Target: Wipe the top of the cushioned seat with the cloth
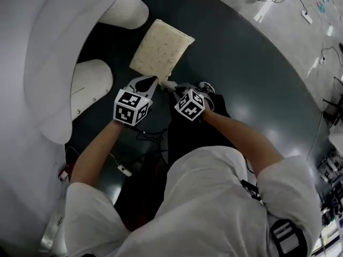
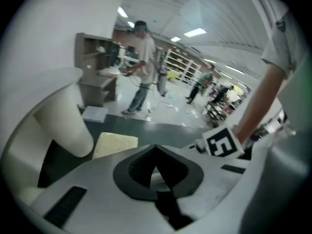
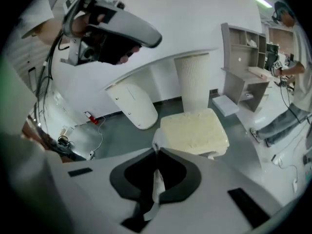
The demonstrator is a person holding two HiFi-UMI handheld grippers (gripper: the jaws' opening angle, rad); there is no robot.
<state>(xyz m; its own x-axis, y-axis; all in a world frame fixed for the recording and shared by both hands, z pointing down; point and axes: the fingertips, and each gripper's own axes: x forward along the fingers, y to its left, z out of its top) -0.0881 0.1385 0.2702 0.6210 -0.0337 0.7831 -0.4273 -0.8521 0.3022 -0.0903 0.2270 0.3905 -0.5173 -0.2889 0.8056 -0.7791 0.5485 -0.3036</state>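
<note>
The cushioned seat (image 1: 161, 50) is a cream square block on the dark floor, also seen in the left gripper view (image 2: 114, 144) and the right gripper view (image 3: 195, 130). Both grippers hover just short of its near edge. My right gripper (image 1: 172, 85) (image 3: 157, 150) is shut on a small white cloth (image 3: 157, 184), pinched as a thin strip between the jaws, with its end poking out past the tips (image 1: 167, 83). My left gripper (image 1: 151, 79) (image 2: 155, 147) sits close beside it, with its tips together and nothing seen between them.
A ribbed white column (image 1: 123, 9) and a rounded white pod (image 1: 91, 82) stand left of the seat against a curved white wall. Cables (image 1: 120, 167) lie on the floor near the person's feet. People (image 2: 141, 67) stand by a grey desk unit (image 3: 243, 57) farther off.
</note>
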